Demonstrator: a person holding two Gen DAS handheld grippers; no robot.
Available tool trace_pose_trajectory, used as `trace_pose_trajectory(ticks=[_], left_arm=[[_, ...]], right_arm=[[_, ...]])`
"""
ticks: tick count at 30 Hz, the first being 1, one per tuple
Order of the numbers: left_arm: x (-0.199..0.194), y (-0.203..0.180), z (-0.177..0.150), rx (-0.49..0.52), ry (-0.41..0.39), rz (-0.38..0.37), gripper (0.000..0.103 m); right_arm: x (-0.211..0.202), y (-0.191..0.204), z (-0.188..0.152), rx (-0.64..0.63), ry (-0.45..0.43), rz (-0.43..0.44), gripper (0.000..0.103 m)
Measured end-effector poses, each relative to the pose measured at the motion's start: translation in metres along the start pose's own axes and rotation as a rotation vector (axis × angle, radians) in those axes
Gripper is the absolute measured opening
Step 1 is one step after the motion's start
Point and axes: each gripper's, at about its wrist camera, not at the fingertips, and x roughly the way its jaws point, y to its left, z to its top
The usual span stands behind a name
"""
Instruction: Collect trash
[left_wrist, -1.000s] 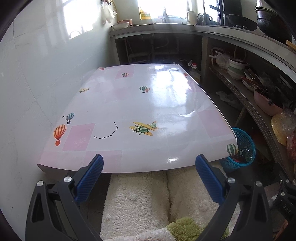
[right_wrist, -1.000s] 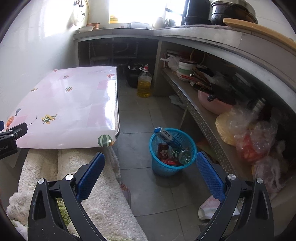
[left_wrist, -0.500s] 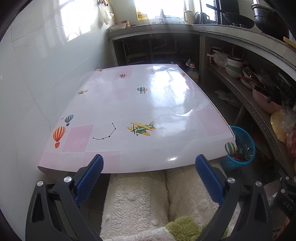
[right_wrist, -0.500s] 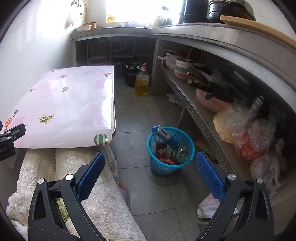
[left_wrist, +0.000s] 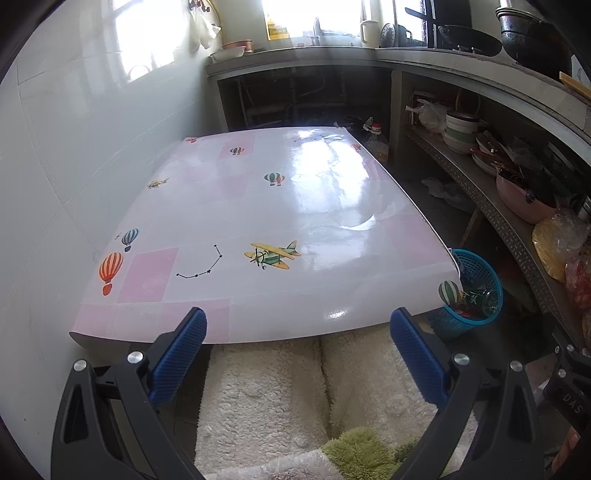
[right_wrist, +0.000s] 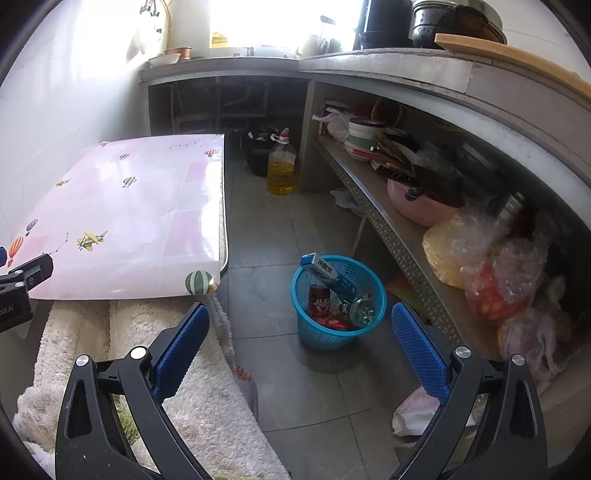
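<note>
So both grippers are just hovering with jaws spread wide, nothing in either. The left gripper (left_wrist: 297, 356) hangs over the near edge of the pink surface (left_wrist: 295, 206) with the balloon and plane prints, fluffy white rug (left_wrist: 266, 398) underneath. The right gripper (right_wrist: 299, 349) faces the floor, where the blue trash basket (right_wrist: 338, 295) sits by the surface's corner, holding a red can (right_wrist: 319, 300), a blue-white box (right_wrist: 325, 271) and a greenish glass bottle (right_wrist: 360, 309).
</note>
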Motion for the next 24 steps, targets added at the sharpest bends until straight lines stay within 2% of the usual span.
trace_pose_trajectory(ticks=[24], left_arm=[[0.0044, 0.0069, 0.0016, -0.011, 0.001, 0.008, 0.097]], right_arm=[[-0.0019, 0.0018, 0.0021, 0.002, -0.007, 0.005, 0.095]])
